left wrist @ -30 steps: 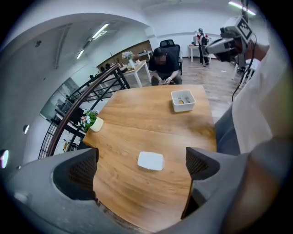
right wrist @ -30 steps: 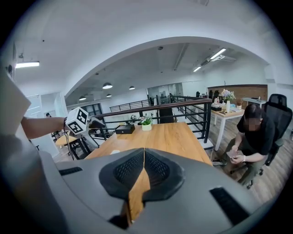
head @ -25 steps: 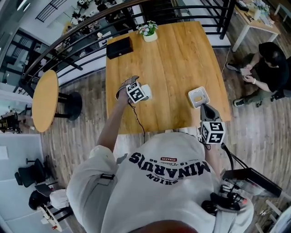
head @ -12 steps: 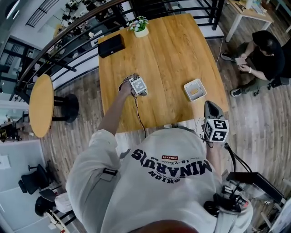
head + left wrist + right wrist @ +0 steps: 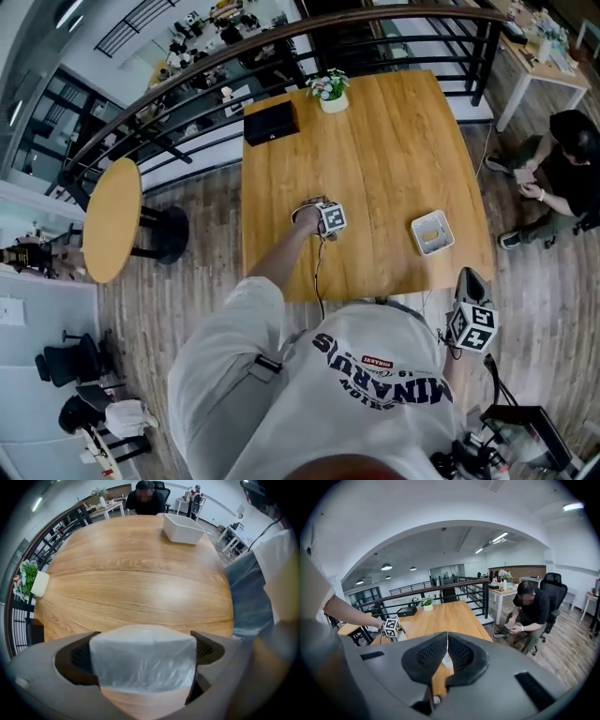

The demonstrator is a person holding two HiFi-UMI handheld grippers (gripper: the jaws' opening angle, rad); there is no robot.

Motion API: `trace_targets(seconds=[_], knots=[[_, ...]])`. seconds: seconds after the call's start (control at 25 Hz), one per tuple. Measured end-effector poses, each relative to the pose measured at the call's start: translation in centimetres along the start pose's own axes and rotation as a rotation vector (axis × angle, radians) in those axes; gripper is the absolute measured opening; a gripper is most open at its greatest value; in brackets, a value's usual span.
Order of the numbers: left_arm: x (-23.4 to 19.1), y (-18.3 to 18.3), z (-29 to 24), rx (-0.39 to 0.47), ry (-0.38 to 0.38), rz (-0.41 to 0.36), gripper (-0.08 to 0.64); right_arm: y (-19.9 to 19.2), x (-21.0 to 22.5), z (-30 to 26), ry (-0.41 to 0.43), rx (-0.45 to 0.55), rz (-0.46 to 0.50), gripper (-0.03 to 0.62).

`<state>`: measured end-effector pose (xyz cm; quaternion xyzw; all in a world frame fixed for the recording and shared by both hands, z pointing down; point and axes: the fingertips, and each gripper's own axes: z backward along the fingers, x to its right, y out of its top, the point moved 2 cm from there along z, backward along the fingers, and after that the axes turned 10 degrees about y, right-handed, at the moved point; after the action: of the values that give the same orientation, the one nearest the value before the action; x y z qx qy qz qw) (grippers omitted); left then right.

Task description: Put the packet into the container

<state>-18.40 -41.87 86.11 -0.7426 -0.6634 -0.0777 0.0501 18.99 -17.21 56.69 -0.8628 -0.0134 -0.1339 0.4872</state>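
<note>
Jaws: left gripper [image 5: 143,654] clamps packet [image 5: 143,665]; right gripper [image 5: 447,654] closed.

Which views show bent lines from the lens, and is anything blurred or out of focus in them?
Head view: sharp, but the straight edges of the table bow outward. Left gripper view: dark corners, and the packet close to the lens looks soft. Right gripper view: round dark border, arched ceiling, mosaic patch over the face of the seated person.

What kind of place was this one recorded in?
Probably an open-plan office, on an upper level: a wooden table beside a black railing that overlooks a lower floor, and a seated person in an office chair.
</note>
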Motion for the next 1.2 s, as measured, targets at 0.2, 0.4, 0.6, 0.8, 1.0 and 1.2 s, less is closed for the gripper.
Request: trace_targets(seconds=[0.2,0.4,0.6,0.8,1.0,1.2], knots=[[-0.8,-1.9,-2.4,-0.089,-0.002,-0.004,0.592,-0.2,0.0,-0.4,-0.018,0.002,-0.015,0.011],[-1.0,-1.5,0.1,-0.131,-0.013,-0.036,0.504,0.3,-0.2,-1.4,-0.014,-0.005,-0.014,0.011],[-1.9,-1.9,0.2,-0.133,0.025,-0.004,0.463,0.4,-0.2,-1.9,-0.009,-0.017,-0.009,0.011],[-2.3,-1.9,0.2,-0.122,0.021,0.015,0.463,1.3,-0.2,-2.8,-0.002,-0.016,-0.002,0.011],[-2.2,-2.1,0.6,-0.119,0.012,0.022,0.463,1.5,-0.6,-3.4,0.016,-0.022,0.004,0.011],[-2.5,-3.1,1.9,-0.125,0.021,0.015,0.463,1.6,-0.9,-3.7,0.025,-0.025,0.007,0.011]])
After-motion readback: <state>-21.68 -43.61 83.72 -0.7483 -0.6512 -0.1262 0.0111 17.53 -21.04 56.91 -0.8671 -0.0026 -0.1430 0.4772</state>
